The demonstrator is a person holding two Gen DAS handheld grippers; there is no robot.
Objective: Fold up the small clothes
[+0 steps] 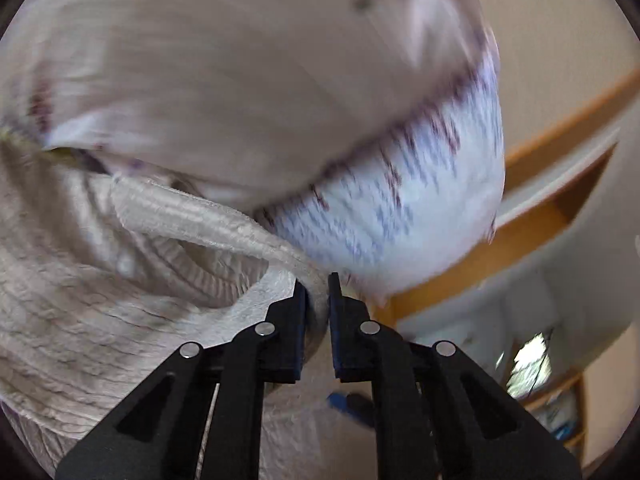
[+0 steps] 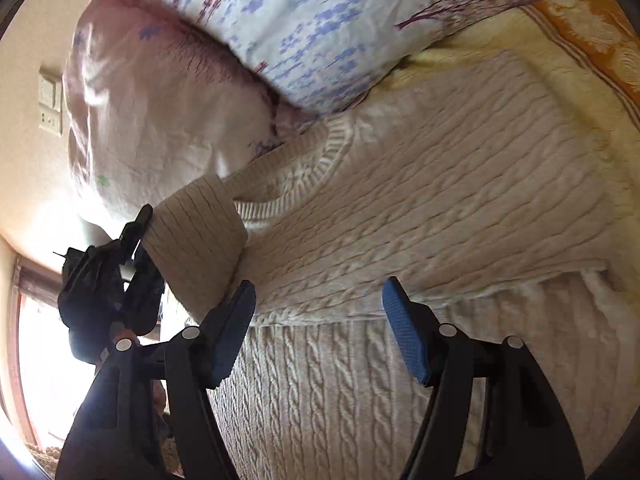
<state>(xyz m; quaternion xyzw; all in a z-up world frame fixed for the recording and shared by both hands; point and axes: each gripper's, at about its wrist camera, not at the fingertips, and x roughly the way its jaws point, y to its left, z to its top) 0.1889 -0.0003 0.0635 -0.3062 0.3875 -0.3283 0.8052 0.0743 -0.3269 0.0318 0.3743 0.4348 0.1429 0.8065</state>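
Note:
A cream cable-knit sweater (image 2: 420, 208) lies spread on the bed, its collar toward the pillows. My left gripper (image 1: 318, 292) is shut on a fold of the sweater (image 1: 192, 216) near its sleeve and holds it lifted. In the right wrist view the left gripper (image 2: 138, 232) holds the ribbed sleeve cuff (image 2: 196, 236), folded over the sweater's body. My right gripper (image 2: 320, 304) is open and empty, just above the sweater's lower body, blue pads (image 2: 404, 332) apart.
Two floral pillows (image 2: 280, 24) lie against the sweater's collar; they fill the upper left wrist view (image 1: 400, 208). A yellow and orange blanket (image 2: 592, 40) covers the bed. A wooden shelf (image 1: 540, 216), a wall switch (image 2: 50, 104) and a bright window (image 2: 36, 352) stand around.

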